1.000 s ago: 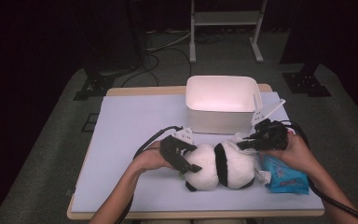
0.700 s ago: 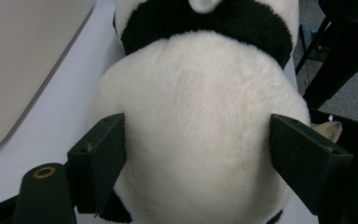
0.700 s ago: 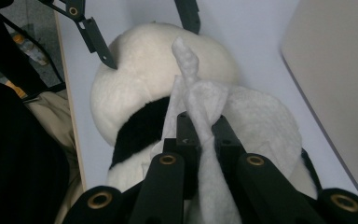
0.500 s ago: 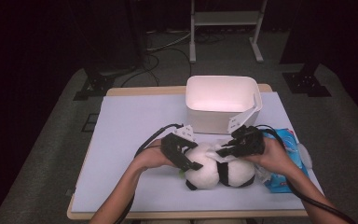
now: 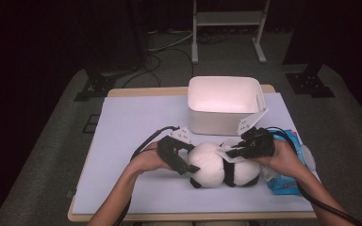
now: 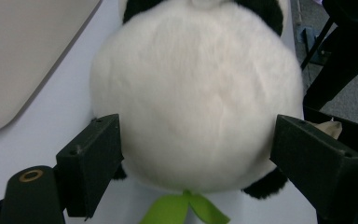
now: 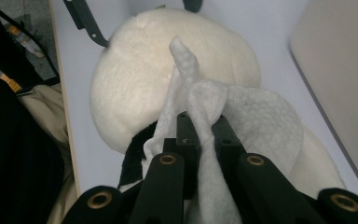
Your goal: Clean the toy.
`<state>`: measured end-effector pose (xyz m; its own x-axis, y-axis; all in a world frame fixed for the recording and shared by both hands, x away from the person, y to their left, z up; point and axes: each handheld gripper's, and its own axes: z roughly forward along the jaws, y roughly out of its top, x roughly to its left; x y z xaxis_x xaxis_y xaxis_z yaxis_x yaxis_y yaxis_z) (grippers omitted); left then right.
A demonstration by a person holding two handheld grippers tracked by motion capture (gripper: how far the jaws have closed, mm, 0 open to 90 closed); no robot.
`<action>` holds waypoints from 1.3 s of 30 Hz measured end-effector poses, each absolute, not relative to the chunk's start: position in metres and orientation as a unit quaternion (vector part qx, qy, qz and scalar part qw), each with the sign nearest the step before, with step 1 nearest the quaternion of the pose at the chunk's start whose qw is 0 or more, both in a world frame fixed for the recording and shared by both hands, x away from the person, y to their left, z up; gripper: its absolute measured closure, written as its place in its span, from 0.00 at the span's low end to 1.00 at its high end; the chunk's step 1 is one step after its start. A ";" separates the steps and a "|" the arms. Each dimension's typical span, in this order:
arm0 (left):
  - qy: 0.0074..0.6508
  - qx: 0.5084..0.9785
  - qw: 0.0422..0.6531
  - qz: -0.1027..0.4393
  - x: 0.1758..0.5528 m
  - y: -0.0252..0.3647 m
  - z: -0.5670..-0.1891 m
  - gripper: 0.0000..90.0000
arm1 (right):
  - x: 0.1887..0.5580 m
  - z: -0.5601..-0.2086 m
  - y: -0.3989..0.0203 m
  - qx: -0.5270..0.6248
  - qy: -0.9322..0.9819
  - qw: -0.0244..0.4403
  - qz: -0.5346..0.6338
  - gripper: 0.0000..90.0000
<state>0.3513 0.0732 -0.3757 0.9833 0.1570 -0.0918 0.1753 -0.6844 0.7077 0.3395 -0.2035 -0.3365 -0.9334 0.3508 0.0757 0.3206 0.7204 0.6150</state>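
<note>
Panda plush (image 5: 224,167) sits between the wide left gripper (image 6: 196,154), apparently untouched; right gripper (image 7: 204,133) pinches a white wipe (image 7: 200,100).

Hidden and cut off

Panda plush (image 6: 196,93) cropped at top edge in left tool view — face unseen; blue pack (image 5: 283,174) half covered by right hand (image 5: 283,157); white wipe (image 7: 200,107) running out of sight between right tool (image 7: 204,135) jaws.

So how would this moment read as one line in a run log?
left gripper: jaws just opening around panda plush head | right gripper: shut on white wipe, over panda
</note>
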 end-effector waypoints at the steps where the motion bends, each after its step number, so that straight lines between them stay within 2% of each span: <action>1: 0.090 0.918 0.386 -0.013 0.352 0.074 -0.377 0.17 | 0.340 -0.337 -0.207 0.185 0.926 0.023 0.328 0.93; 13: 0.085 0.919 0.385 -0.029 0.350 0.072 -0.390 0.16 | 0.340 -0.340 -0.225 0.207 0.917 0.017 0.340 0.93; 21: 0.092 0.913 0.397 -0.026 0.351 0.073 -0.388 0.29 | 0.338 -0.337 -0.220 0.199 0.917 0.025 0.344 0.93; 24: 0.097 0.906 0.410 -0.027 0.351 0.073 -0.385 0.29 | 0.336 -0.335 -0.215 0.193 0.913 0.006 0.358 0.93; 39: 0.093 0.907 0.411 -0.016 0.352 0.066 -0.374 0.30 | 0.324 -0.323 -0.173 0.131 0.923 0.001 0.362 0.93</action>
